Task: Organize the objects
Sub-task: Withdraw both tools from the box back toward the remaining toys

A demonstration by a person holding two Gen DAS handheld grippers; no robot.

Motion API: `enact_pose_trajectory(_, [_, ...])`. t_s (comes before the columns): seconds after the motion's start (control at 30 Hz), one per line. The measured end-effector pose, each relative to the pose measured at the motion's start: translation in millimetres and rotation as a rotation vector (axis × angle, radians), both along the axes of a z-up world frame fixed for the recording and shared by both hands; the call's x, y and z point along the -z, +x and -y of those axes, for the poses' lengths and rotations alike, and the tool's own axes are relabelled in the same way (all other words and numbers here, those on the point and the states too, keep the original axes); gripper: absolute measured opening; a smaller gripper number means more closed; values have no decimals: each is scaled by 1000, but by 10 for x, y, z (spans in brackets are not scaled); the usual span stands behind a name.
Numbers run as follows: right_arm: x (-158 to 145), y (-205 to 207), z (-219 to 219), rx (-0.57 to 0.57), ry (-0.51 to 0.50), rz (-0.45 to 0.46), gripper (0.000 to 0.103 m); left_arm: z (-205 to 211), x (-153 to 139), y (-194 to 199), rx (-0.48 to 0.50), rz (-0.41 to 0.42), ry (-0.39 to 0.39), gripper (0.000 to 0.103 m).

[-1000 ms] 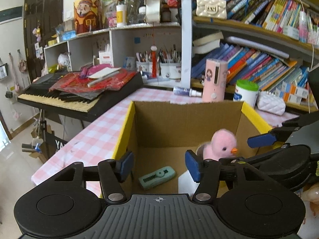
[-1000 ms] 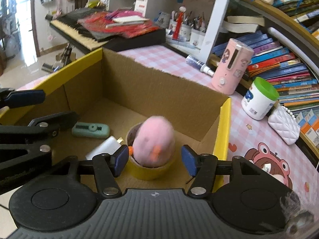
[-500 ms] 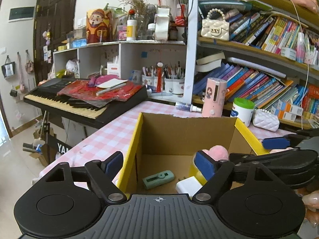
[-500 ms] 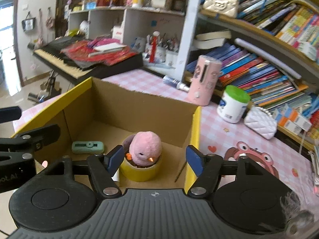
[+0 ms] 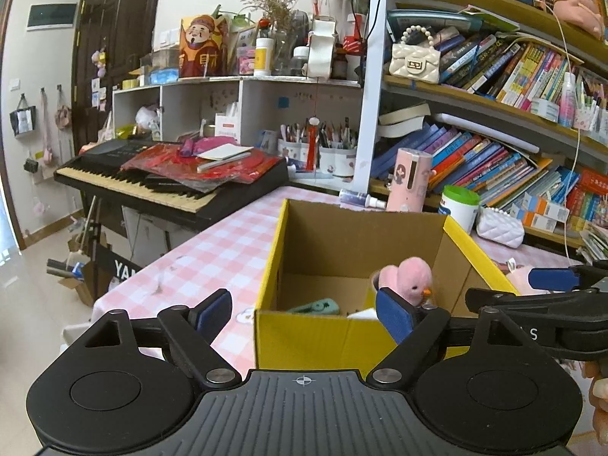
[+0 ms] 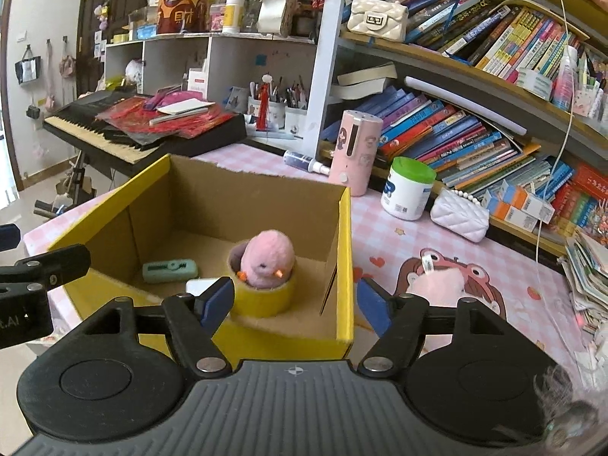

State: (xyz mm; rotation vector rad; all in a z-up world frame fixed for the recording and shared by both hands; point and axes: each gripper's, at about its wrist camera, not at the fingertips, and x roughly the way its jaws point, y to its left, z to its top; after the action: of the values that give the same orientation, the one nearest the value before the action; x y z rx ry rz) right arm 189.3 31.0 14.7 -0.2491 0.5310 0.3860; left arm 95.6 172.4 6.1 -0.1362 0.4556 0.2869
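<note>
Both grippers, left [image 5: 304, 313] and right [image 6: 294, 304], wide, empty; chick [image 6: 268, 264] boxed [image 6: 344, 250]; next: pink toy [image 6: 440, 283], approach low.

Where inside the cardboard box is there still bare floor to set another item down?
In the cardboard box, bare floor runs along the back wall, behind the green stapler and the pink chick sitting in the yellow tape roll. A narrower strip lies between the roll and the right wall. The near left is crowded: stapler, a white item, roll.
</note>
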Motion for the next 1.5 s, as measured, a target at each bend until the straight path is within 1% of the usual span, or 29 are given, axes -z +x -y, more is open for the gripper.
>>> enact_pose_trajectory(0.1, [40,-131,-11,2,-13,-14,72,-17,23,-107,-12,-17,-4,88])
enact_pose_trajectory(0.3, [162,-423,-56,1,-64,-55,79,-52,105,-362,-23,-74,-32,90])
enact_pose_trajectory(0.4, [223,-583,-58,4,-81,-75,81,-46,130,-484,-13,-98,-36,91])
enact_pose_trajectory(0.5, [271,-760,-44,11,-89,-88,83,-19,151,-618,1,-118,-34,94])
enact_pose_trajectory(0.87, [391,-1250,58,48,-83,-129,86,98,234,-985,63,-176,-16,94])
enact_pose_trajectory(1.23, [485,-1535,220,103,-76,-157,86,248,313,-1147,133,-216,-3,95])
enact_pose_trajectory(1.5, [547,-1667,494,185,-77,-176,86,481,375,-1118,223,-236,-6,95])
